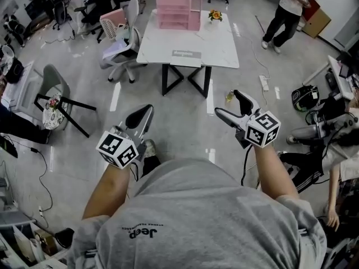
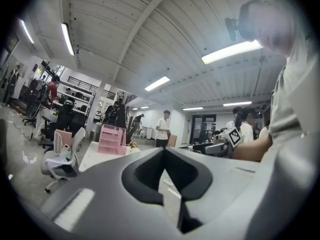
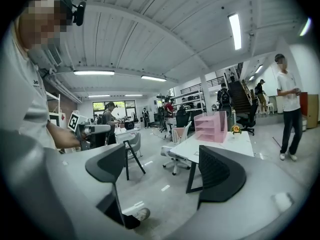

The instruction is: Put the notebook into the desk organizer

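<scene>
A pink desk organizer (image 1: 178, 7) stands at the far end of a white table (image 1: 219, 49), well ahead of me. A flat grey notebook (image 1: 186, 54) lies near the table's front edge. Both grippers are held out in front of my chest, over the floor and short of the table. My left gripper (image 1: 141, 115) has its jaws together with nothing in them. My right gripper (image 1: 227, 102) is open and empty. The left gripper view has the organizer (image 2: 112, 140) beyond the closed jaw tips (image 2: 164, 151). In the right gripper view, the organizer (image 3: 211, 127) sits beyond the spread jaws (image 3: 162, 171).
A small flower pot (image 1: 215, 15) sits beside the organizer. A white office chair (image 1: 126, 43) stands left of the table and a grey chair (image 1: 56, 94) further left. A person (image 1: 286, 10) stands at the back right. A power strip (image 1: 263, 83) and helmet (image 1: 305, 97) lie right.
</scene>
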A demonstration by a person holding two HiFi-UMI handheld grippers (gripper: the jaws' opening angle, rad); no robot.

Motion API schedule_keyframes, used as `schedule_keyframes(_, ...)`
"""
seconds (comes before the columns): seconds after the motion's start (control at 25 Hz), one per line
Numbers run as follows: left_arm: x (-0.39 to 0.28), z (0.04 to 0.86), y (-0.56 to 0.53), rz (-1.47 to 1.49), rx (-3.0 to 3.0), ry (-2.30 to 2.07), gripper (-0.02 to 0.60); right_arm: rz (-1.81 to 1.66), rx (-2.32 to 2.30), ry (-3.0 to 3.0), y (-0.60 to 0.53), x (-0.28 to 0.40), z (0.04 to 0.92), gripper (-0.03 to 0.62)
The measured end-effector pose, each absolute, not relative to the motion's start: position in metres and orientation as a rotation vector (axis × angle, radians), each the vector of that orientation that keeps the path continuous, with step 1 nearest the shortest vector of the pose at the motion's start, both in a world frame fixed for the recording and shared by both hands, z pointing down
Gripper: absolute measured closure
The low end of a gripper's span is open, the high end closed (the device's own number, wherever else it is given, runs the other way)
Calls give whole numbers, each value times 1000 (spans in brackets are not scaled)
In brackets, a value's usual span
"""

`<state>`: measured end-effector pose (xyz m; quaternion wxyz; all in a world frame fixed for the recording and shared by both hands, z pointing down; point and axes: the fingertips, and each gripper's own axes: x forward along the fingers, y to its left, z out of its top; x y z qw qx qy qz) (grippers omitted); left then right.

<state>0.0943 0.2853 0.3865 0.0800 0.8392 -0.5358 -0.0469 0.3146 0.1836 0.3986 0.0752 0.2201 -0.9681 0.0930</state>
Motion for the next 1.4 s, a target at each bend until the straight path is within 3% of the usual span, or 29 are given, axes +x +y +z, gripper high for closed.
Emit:
schedule_keyframes(0.8,-160,383,30,-83,2740,-1237,525,375,1082,-2749,-23,97,398,161)
schedule_keyframes(1.4,-156,412,-112,-8,2701,-1163,525,482,1074,-2696,-152,96,433,161)
